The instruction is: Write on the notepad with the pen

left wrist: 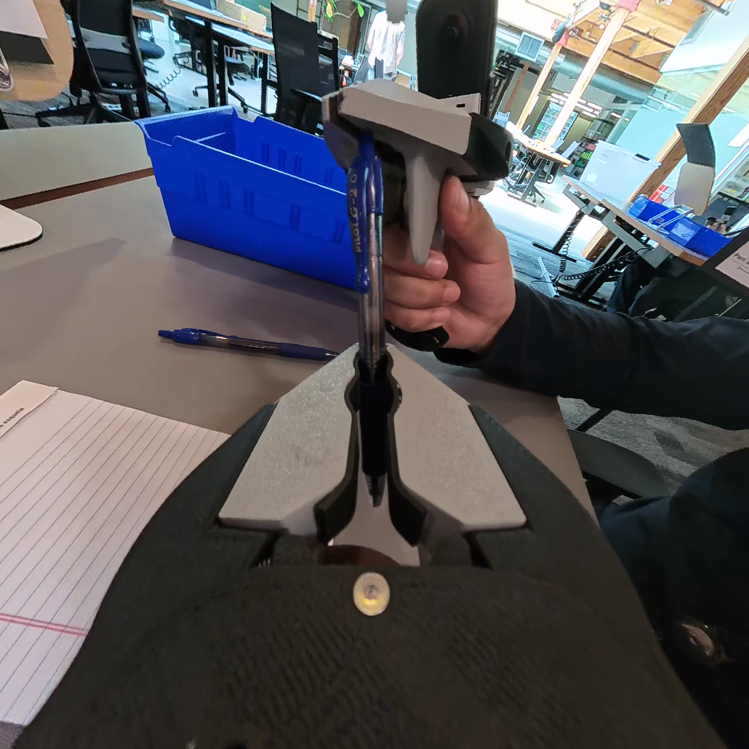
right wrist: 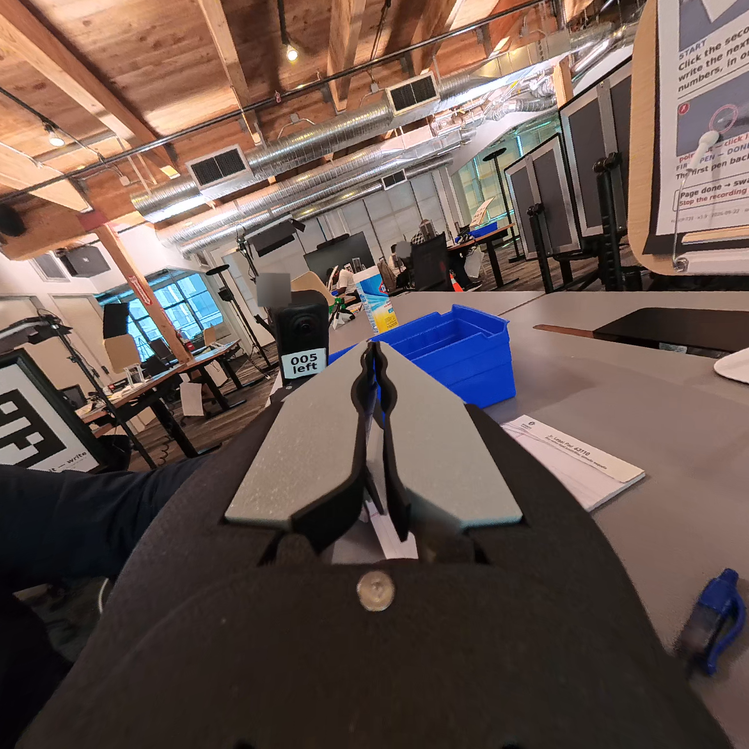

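L wrist view: L gripper [left wrist: 373, 358] is clamped on the pen [left wrist: 371, 263] at its dark grip section. The barrel runs straight out past the fingertips and the tip points back toward the cam, so the pen is off the table [left wrist: 101, 283] and not over the page. The far end w/ clip sits right at the fingertips of the R gripper [left wrist: 344, 121], which a hand [left wrist: 458, 275] holds by the handle. It touches or butts the plunger end; can't tell from here if it's nipped. Notepad [left wrist: 81, 506] lies flat at the near-left edge of the table, and the lined page shows no writing in the visible part. A 2nd pen [left wrist: 247, 344] lies on the table between pad and blue bin [left wrist: 243, 190], which is toward the far edge. R wrist view: R gripper [right wrist: 371, 352] has its fingers pressed together at the tips, w/ only a thin slot lower down. Blue shows in the slot, but pen vs. bin [right wrist: 458, 364] can't be told. Notepad [right wrist: 575, 458] is to the right on the table [right wrist: 608, 385]. A blurred blue clip end of a pen [right wrist: 713, 620] is at bottom right, prob. the spare. Step, my read: pen prep, i.e. click or regrip btw the two grippers; no writing begun. Next needs the tip out, the pen turned tip-down in a firm hold, then brought over the pad's page w/ light pressure.
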`<state>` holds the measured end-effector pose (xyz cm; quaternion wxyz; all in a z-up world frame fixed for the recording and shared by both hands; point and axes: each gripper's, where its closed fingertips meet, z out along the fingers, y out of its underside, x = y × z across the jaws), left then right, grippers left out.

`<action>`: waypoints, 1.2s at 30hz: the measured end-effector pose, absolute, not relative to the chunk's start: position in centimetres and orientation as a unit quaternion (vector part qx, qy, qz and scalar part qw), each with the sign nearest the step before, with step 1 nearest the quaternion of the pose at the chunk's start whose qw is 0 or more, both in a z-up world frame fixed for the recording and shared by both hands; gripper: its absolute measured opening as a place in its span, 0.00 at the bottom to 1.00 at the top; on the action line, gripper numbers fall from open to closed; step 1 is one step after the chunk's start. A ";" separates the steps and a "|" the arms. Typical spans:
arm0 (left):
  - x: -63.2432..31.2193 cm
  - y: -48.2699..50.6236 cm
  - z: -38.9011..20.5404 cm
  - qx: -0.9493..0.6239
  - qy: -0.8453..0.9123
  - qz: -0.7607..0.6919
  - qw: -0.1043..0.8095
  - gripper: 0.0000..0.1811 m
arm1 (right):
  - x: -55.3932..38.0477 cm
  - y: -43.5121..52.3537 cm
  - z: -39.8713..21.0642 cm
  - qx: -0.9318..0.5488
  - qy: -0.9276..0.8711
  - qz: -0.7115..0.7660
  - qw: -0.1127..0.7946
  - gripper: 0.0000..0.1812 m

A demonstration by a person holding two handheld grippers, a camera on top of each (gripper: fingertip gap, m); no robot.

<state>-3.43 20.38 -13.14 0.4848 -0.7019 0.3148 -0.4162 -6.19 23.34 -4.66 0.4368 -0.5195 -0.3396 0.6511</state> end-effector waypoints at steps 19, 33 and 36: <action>-3.6 20.2 -12.6 -0.697 0.317 -0.418 0.490 0.02 | -6.5 23.5 -4.8 -0.515 -0.306 0.695 0.398 0.00; -3.2 19.7 -12.5 -0.693 0.330 -0.419 0.485 0.02 | -7.9 19.7 -7.1 -0.514 -0.440 0.658 0.329 0.07; -3.1 19.6 -12.8 -0.697 0.335 -0.416 0.479 0.02 | -8.4 19.4 -7.6 -0.521 -0.465 0.628 0.343 0.03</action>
